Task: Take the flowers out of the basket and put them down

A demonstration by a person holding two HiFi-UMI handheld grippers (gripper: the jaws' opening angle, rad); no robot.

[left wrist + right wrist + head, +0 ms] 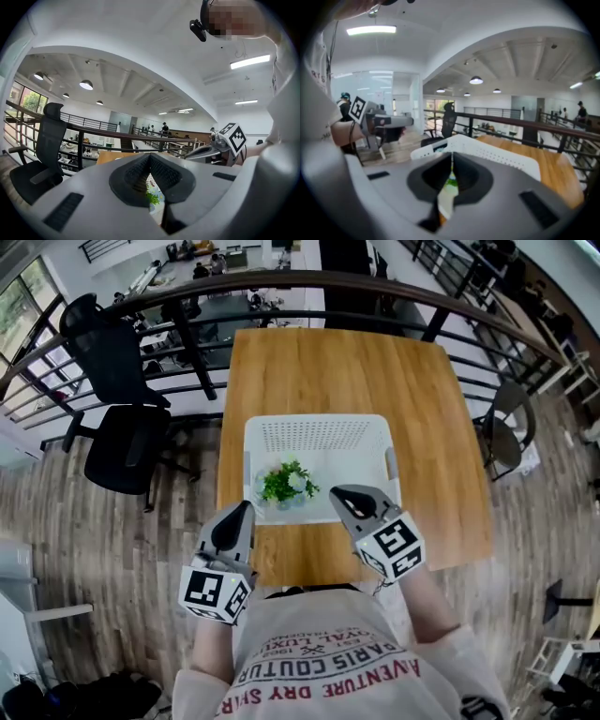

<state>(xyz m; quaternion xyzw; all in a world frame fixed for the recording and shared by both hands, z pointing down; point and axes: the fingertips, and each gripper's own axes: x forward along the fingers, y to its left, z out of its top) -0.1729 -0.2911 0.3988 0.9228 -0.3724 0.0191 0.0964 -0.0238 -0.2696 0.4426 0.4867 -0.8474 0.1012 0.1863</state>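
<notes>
A small bunch of green and white flowers (286, 482) sits inside the white perforated basket (319, 434) on the wooden table (337, 371). My left gripper (245, 509) hovers at the basket's near left corner, shut on nothing. The right gripper (337, 492) hangs over the near right rim, also shut and holding nothing. In the left gripper view the flowers (153, 197) peek out below the closed left gripper (150, 157). The right gripper view shows the shut right gripper (452, 155) before the basket (497, 151), with a sliver of the flowers (451, 180) beneath.
A black office chair (117, 418) stands left of the table, and another chair (506, 427) to its right. A dark curved railing (281, 282) runs past the table's far end. Bare wood lies beyond and right of the basket.
</notes>
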